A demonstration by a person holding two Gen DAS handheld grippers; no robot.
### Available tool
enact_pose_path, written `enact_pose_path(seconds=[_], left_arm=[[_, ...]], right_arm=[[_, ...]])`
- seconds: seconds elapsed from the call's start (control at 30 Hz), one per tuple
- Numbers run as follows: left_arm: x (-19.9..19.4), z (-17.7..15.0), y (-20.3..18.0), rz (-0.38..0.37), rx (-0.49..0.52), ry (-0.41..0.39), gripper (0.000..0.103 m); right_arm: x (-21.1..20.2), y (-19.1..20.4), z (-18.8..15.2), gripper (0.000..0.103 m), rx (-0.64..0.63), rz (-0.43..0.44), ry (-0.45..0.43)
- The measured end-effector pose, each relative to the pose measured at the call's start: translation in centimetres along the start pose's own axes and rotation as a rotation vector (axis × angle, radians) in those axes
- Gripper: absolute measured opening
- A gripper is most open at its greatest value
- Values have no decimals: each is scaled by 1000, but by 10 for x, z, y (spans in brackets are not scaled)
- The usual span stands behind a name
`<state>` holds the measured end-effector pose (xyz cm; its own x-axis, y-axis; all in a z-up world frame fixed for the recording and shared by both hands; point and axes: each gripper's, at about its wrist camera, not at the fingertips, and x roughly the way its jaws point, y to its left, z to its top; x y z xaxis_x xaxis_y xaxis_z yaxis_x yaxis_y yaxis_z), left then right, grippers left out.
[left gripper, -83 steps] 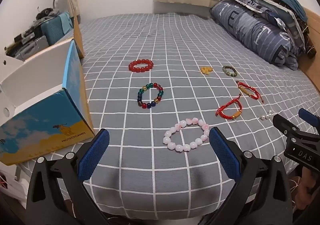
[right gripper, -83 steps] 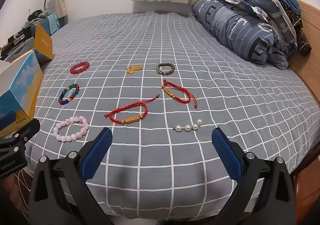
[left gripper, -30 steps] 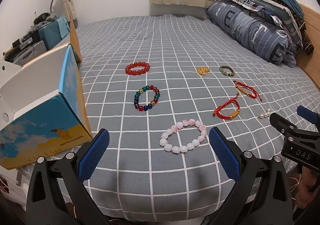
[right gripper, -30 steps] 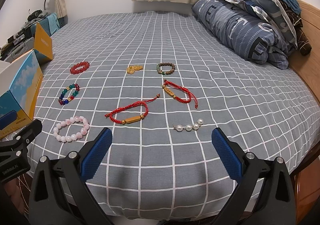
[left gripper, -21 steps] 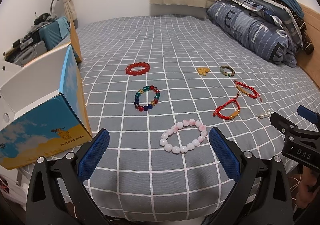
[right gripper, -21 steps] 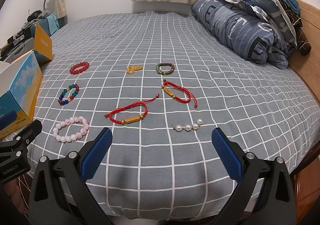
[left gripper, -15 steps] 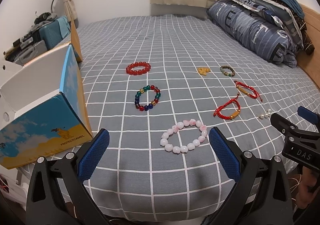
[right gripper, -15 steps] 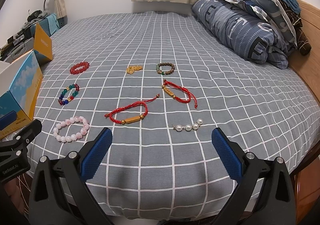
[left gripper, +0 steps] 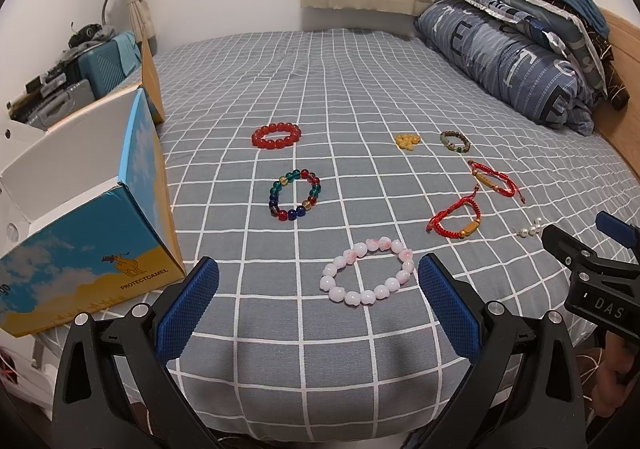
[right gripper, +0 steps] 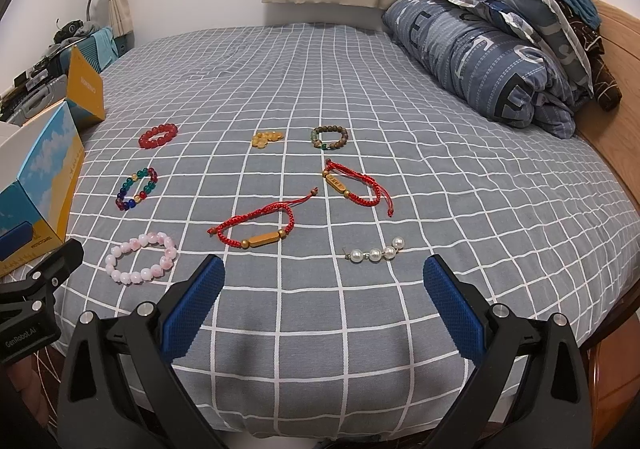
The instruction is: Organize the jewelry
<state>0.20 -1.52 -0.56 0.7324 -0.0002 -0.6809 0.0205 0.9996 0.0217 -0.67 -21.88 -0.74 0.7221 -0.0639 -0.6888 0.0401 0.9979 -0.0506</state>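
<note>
Several pieces of jewelry lie spread on the grey checked bedspread [left gripper: 360,61]. Nearest my open left gripper [left gripper: 318,301] is a pink bead bracelet [left gripper: 366,271]; beyond it lie a multicolour bead bracelet [left gripper: 295,195] and a red bead bracelet [left gripper: 276,135]. My right gripper [right gripper: 323,299] is open above the bed's front edge, empty. Just ahead of it lie a pearl strand [right gripper: 376,253] and a red cord bracelet [right gripper: 260,231]. Farther off are a second red cord bracelet [right gripper: 352,185], a brown bead bracelet [right gripper: 330,137] and a yellow bead cluster [right gripper: 266,138].
An open blue and yellow cardboard box [left gripper: 88,217] stands at the bed's left edge. Folded quilts and pillows [right gripper: 500,49] are piled at the right against a wooden headboard [right gripper: 616,37]. Suitcases and clutter [left gripper: 80,65] sit at the far left.
The left wrist view has shifted slightly, so the jewelry sits a little lower and more to the left than 2.8 s ago. Nothing on the bed has moved; both grippers stay open.
</note>
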Motion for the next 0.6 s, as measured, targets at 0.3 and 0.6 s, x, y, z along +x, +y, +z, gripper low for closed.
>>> enact_pose_path(seconds=[0.3,0.6], left_arm=[[-4,16,1,2,-25,3,97],[4,54,6,19,-42,12,97]], right_arm=[[-18,-4,10,96,1,5,-36],[-28,-6,53,96,-27,-16,-67]])
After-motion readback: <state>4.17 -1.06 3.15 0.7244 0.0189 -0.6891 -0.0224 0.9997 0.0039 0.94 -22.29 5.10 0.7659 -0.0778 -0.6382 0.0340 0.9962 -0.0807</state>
